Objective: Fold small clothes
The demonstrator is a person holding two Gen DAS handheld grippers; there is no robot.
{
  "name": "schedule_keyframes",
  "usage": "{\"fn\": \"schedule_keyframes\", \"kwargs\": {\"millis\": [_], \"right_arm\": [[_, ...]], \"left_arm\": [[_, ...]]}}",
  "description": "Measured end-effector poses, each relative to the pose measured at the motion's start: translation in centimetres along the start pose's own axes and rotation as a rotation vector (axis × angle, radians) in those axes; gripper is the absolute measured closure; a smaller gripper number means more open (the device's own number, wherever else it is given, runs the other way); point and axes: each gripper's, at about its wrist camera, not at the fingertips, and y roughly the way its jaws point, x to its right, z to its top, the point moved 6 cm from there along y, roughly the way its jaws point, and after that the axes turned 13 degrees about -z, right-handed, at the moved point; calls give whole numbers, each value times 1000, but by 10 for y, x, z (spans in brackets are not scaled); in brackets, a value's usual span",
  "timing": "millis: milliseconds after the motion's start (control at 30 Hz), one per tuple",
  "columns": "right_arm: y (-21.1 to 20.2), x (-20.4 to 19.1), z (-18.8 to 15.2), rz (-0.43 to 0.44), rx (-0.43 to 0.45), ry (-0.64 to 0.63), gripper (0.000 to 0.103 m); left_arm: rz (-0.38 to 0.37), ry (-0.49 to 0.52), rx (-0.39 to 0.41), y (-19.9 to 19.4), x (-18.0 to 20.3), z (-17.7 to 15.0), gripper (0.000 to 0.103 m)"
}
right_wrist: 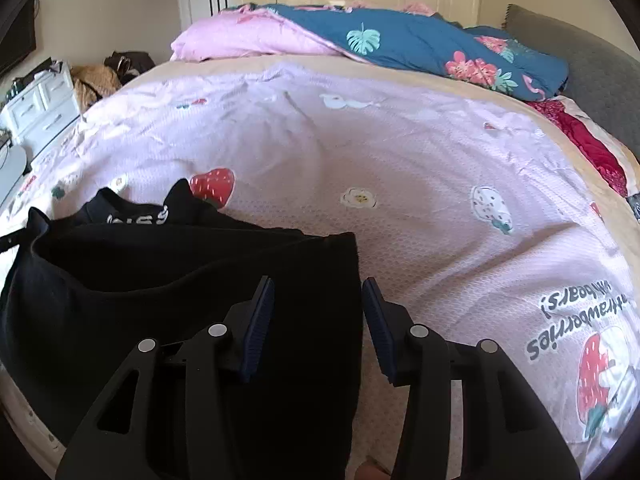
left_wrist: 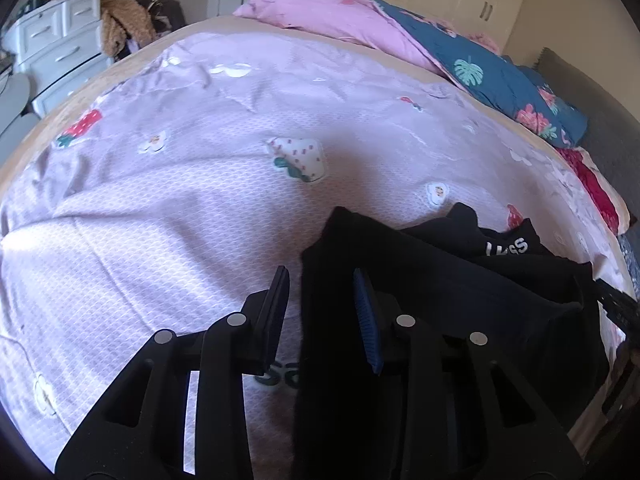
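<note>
Black garment lies on the bed, on the lilac strawberry-print sheet, near the front edge. It has white lettering on the far part and looks partly folded already, with an upper layer over a lower one.

Left hand-held gripper: jaws apart, straddling the garment's left edge, one finger over the sheet, one over the cloth. Nothing pinched.

Right hand-held gripper: jaws apart, straddling the right edge the same way. Nothing held either.

Handling, judged from the drape:
- Soft knit, light and limp. No stiffness, so it'll sag between two grip points.
- Not fragile, and grip should be fine on the ribbed pads.
- Main risk is pinching the sheet along with the cloth, or grabbing only the top layer.

Where to take it: both side edges near the corners closest to the cameras, symmetric, catching all layers. Keep it taut between the two grippers when lifting so the fold line stays straight. Can't tell whether it's a top or shorts.
</note>
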Motion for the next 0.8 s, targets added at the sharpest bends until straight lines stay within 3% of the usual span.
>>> {"fn": "schedule_keyframes", "kwargs": {"millis": [33, 67, 133, 233, 433, 533, 733, 800], "right_arm": [[3, -1, 0, 1, -6, -4, 63], [4, -3, 0, 8, -9, -7, 78], [5, -9, -2, 28, -4, -21, 94], [-4, -10, -2, 41, 28, -21, 95], [-31, 16, 16, 114, 97, 126, 95], [-33, 32, 27, 137, 114, 203, 95], [-11, 30, 23, 104, 84, 214, 95], [-2, 25, 19, 79, 63, 205, 95]], "left_arm": [[5, 11, 2, 1, 2, 0, 88], [5, 26, 0, 1, 4, 0, 99], [11, 41, 10, -1, 6, 0, 100], [10, 60, 65, -15, 9, 3, 101], [-16, 57, 162, -47, 10, 12, 101], [-22, 34, 169, -48, 5, 17, 101], [-13, -37, 133, -28, -15, 15, 101], [49, -34, 119, -23, -22, 12, 103]]}}
